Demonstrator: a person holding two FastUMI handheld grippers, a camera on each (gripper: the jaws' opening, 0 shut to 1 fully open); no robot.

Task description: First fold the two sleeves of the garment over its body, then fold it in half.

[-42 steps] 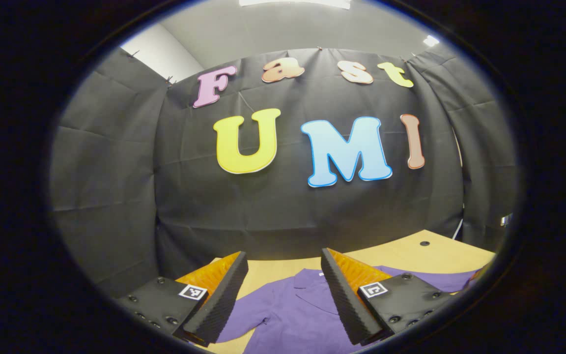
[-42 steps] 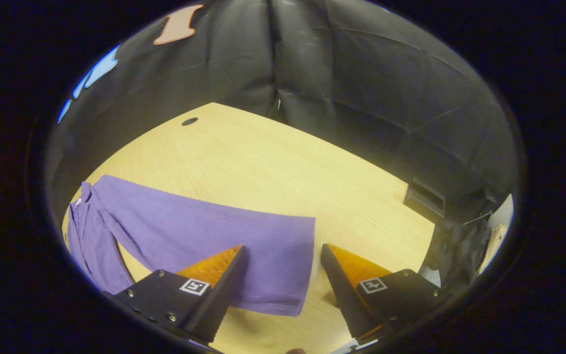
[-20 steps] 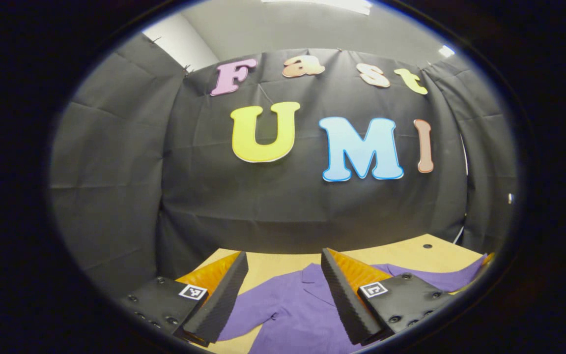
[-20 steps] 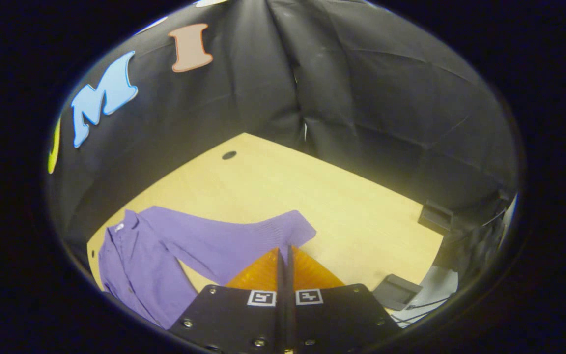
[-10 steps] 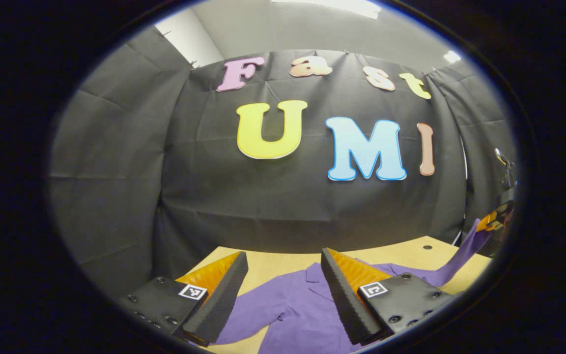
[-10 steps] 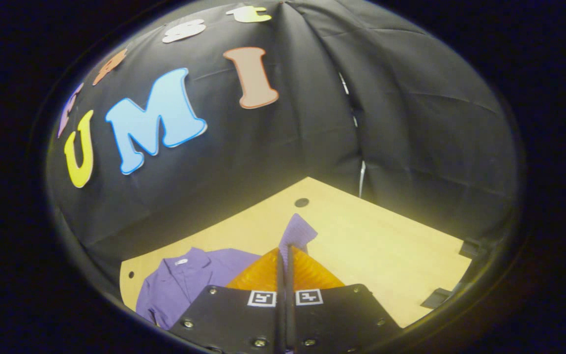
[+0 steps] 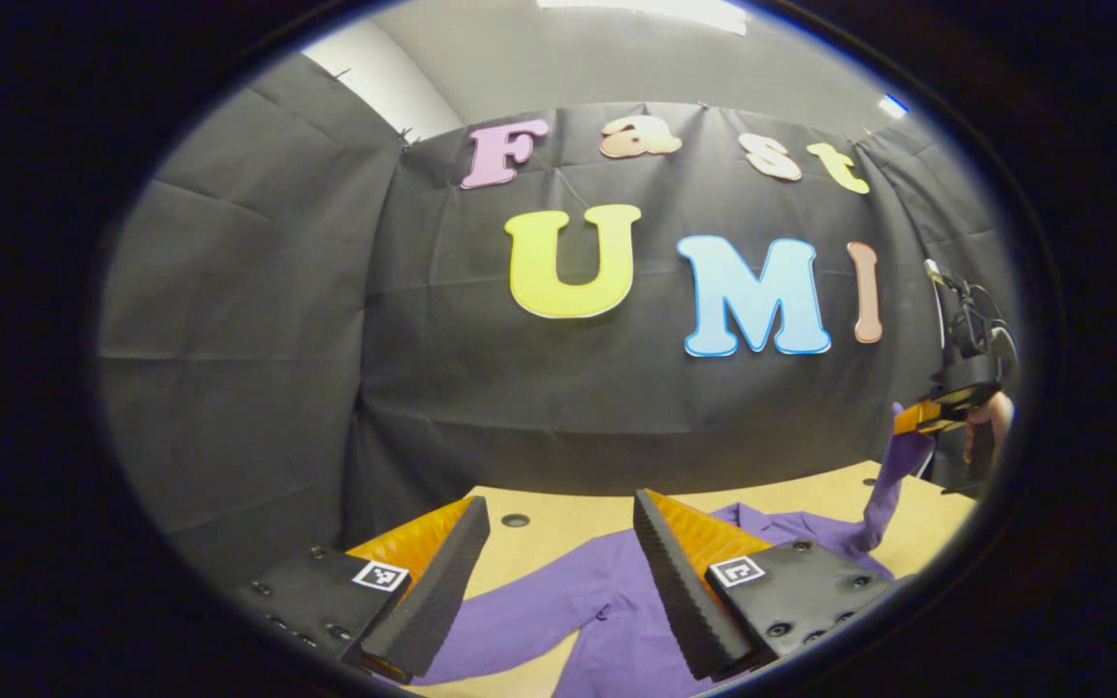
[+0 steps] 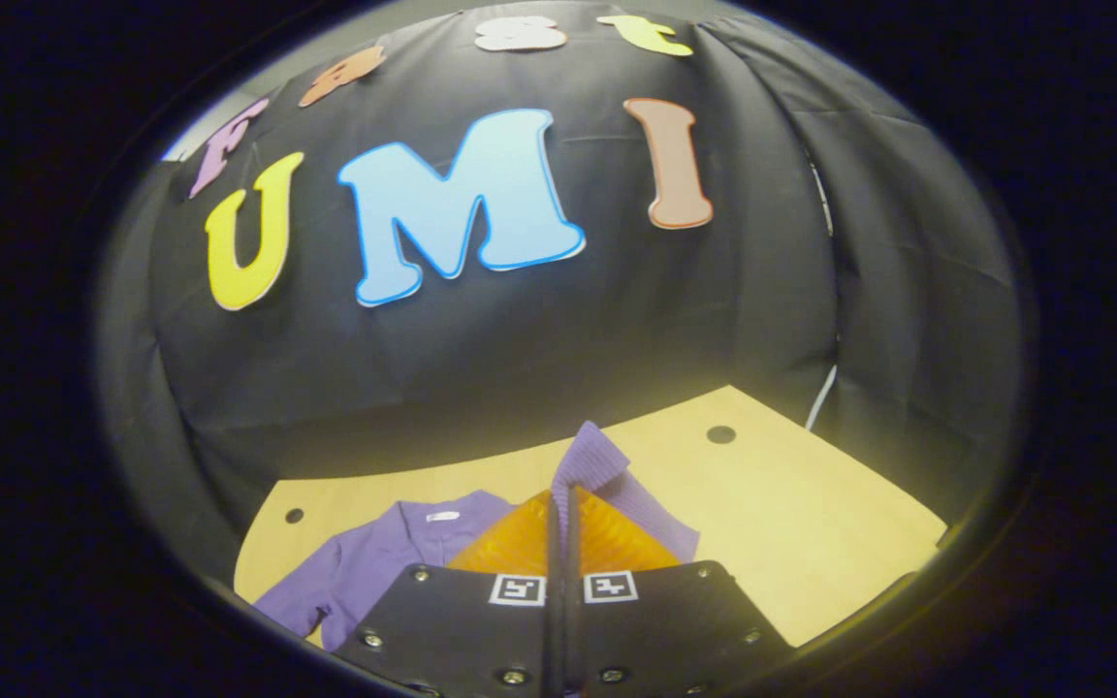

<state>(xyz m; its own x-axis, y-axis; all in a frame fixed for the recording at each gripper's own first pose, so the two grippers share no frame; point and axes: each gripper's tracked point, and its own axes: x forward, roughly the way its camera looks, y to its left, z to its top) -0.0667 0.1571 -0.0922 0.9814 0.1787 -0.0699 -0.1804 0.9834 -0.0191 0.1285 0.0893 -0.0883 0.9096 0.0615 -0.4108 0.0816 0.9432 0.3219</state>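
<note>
Right gripper view showed the right gripper [image 8: 560,504] clamped on the purple cardigan's right sleeve [image 8: 590,460], lifted above the wooden table [image 8: 811,523]; its body [image 7: 617,620] lay flat. The left gripper [image 7: 558,572] hung open, apparently idle. First sleeve fold; next, carry it over the body.

A light wooden table [image 8: 811,523] with small round holes [image 8: 720,434] stands against black cloth walls [image 7: 229,339].

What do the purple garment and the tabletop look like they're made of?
Purple garment: looks like a soft knit; the cuff pinched in the right gripper shows fine ribbing and hangs limp.
Table: looks like pale wood or wood-look laminate, smooth matte, faint straight grain; I cannot tell which.
</note>
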